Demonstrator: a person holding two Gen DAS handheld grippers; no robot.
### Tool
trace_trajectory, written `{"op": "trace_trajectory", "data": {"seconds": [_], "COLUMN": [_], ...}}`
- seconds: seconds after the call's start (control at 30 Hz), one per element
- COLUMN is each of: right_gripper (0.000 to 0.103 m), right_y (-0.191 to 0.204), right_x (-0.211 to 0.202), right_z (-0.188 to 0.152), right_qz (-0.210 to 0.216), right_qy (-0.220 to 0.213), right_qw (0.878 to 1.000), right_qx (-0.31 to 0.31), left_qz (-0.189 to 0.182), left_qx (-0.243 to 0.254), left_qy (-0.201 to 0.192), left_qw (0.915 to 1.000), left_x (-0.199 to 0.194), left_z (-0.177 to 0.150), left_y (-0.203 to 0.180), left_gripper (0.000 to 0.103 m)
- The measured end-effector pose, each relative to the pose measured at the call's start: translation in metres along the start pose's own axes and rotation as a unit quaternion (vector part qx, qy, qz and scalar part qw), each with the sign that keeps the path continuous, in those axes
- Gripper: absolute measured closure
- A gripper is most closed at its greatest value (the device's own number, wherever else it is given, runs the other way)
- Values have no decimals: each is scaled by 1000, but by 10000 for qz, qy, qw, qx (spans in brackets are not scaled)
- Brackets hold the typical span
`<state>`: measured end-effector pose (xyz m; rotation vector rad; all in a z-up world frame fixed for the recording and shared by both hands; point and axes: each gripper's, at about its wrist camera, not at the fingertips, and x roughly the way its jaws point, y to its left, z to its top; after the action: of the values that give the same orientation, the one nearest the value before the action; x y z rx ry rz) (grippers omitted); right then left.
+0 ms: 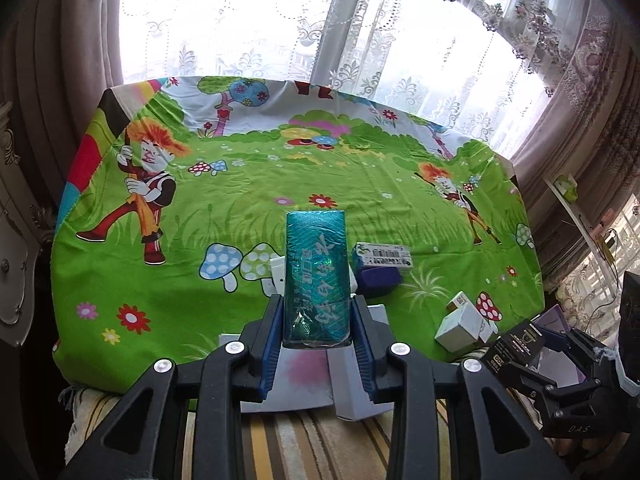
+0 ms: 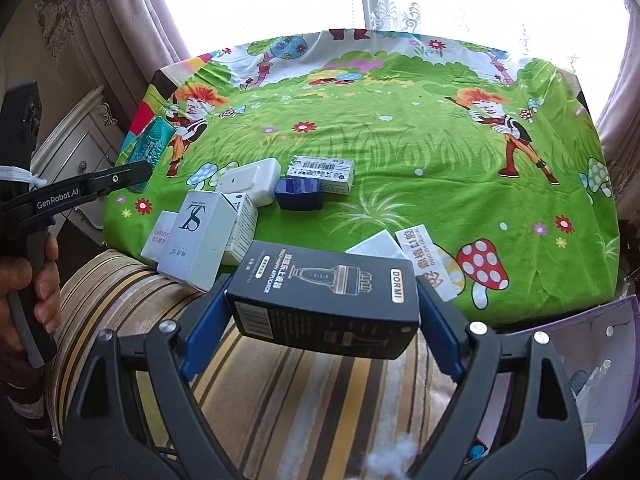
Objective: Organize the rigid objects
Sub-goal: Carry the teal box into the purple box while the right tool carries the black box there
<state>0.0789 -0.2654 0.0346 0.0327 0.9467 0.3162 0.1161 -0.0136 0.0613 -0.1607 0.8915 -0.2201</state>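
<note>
My left gripper [image 1: 316,305] is shut on a shiny teal box [image 1: 316,276], held upright above the near edge of the table. My right gripper [image 2: 324,285] is shut on a black DORMI box [image 2: 324,304], which spans crosswise between wide-set blue pads in front of the table. The right wrist view shows the left gripper [image 2: 138,170] with the teal box [image 2: 151,143] at far left. The left wrist view has the right gripper [image 1: 532,354] and black box [image 1: 514,346] at lower right.
A green cartoon cloth [image 2: 400,140] covers the table. On it lie a white TS box [image 2: 200,236], a white device [image 2: 252,180], a dark blue box [image 2: 300,194], a barcode box [image 2: 324,172] and a labelled white box [image 2: 428,260]. A purple bin [image 2: 600,340] stands at right.
</note>
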Motion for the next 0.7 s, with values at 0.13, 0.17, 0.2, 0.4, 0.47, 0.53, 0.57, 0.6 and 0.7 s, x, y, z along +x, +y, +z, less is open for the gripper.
{"op": "trace_trajectory", "data": {"seconds": [0.13,0.17,0.2,0.4,0.47,0.53,0.57,0.6,0.7], "right_gripper": [14,14,14,14,14,14,14,14,14], "right_y": [-14,-18,-23,-63,-79,-95,-102,-110,-129], "right_x": [-14,-18,-22,-50,-59,-68,-71,-75,-84], "right_z": [-10,-13,-16,-36,-43,-51,-55,-59,-70], "right_qz": [-133,-178,-223,-617,-743,-875,-954,-1032,-1190], "right_qy": [-53,-66,-83,-144,-167,-181,-188,-189,-198], "right_qw": [9998,9997,9995,9966,9949,9926,9913,9899,9861], "right_qx": [129,163,198,519,663,821,889,955,1142], "left_qz": [-187,-230,-272,-620,-724,-818,-872,-916,-1052], "left_qx": [170,215,264,620,727,850,915,984,1192], "left_qy": [29,50,72,267,329,392,423,450,555], "left_qw": [9997,9995,9993,9958,9942,9922,9911,9899,9857], "left_x": [-4,-4,-4,1,3,5,5,6,9], "left_z": [-7,-9,-11,-28,-33,-38,-40,-43,-50], "left_y": [-24,-30,-36,-80,-94,-109,-117,-125,-148], "left_gripper": [69,69,69,69,69,69,69,69,69]}}
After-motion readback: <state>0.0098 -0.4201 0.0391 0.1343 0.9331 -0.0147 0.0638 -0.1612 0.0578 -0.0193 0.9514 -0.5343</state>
